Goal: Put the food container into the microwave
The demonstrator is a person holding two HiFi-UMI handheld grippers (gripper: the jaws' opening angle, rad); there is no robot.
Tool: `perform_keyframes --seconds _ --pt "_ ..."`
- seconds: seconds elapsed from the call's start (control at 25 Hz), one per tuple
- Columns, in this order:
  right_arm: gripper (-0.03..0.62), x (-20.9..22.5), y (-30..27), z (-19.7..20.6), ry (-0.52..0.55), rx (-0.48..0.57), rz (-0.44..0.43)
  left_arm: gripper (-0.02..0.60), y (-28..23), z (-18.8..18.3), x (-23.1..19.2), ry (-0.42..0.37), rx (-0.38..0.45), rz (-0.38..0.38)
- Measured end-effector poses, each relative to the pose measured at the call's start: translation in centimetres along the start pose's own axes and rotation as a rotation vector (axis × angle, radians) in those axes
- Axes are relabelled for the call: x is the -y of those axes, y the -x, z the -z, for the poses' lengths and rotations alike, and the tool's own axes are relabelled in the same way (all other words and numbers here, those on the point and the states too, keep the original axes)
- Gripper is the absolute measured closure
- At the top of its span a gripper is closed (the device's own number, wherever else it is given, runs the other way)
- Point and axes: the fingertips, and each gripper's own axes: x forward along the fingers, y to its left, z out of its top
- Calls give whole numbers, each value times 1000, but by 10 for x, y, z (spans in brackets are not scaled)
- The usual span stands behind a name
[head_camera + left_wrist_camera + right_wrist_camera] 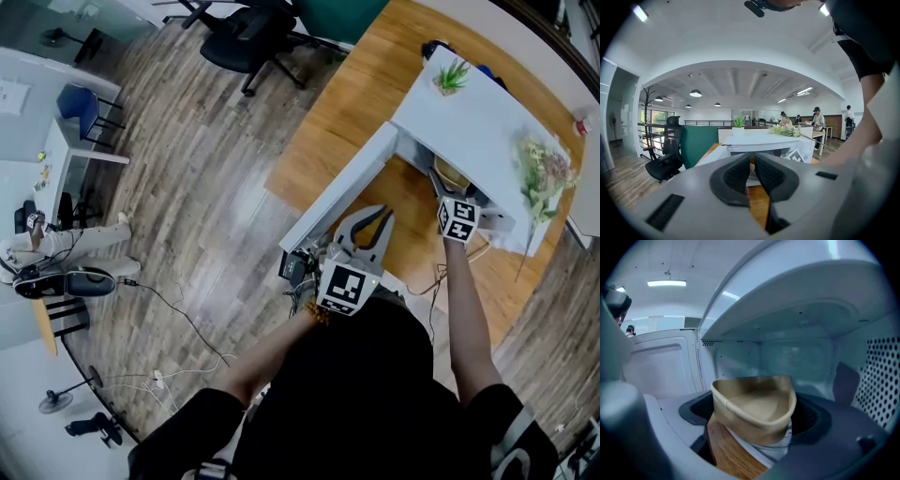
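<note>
- the right hand-held gripper [446, 187] is closed on the food container [751, 399], a tan paper bowl. its rim is squeezed out of round between the two dark jaws.
- the container is held at the open mouth of the microwave [469, 122], off any surface. the white cavity and its perforated side wall lie just beyond it. wood of the counter [366, 84] shows under the container's near side.
- the microwave's door [337, 197] is swung wide open, standing out from the front of the microwave on the person's left.
- the left hand-held gripper [751, 160] hangs in front of the microwave, beside the open door and apart from the container. its jaws are drawn together at the tips, leaving only a thin slit lower down, and nothing is between them.
- the microwave stands on the wooden counter, with bare wood in front of its opening.
- a small potted plant [451, 75] sits on top of the microwave near its far end.
- a bunch of pale flowers [544, 169] lies on the top toward the right.
- the person's right forearm reaches straight toward the microwave's opening.
</note>
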Motion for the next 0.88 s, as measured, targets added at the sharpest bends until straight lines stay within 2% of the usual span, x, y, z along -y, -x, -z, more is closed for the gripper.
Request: perform_keyframes --seconds 0.36,0.6,0.88 --pt "82 7 -16 7 -12 -27 23 532 2 1 -7 9 -3 -13" --pt "83 16 -22 11 -79 -46 134 531 -1 4 -9 10 -8 -14" --pt "86 12 -26 20 -82 -76 170 532 1 5 -10 6 -14 -14"
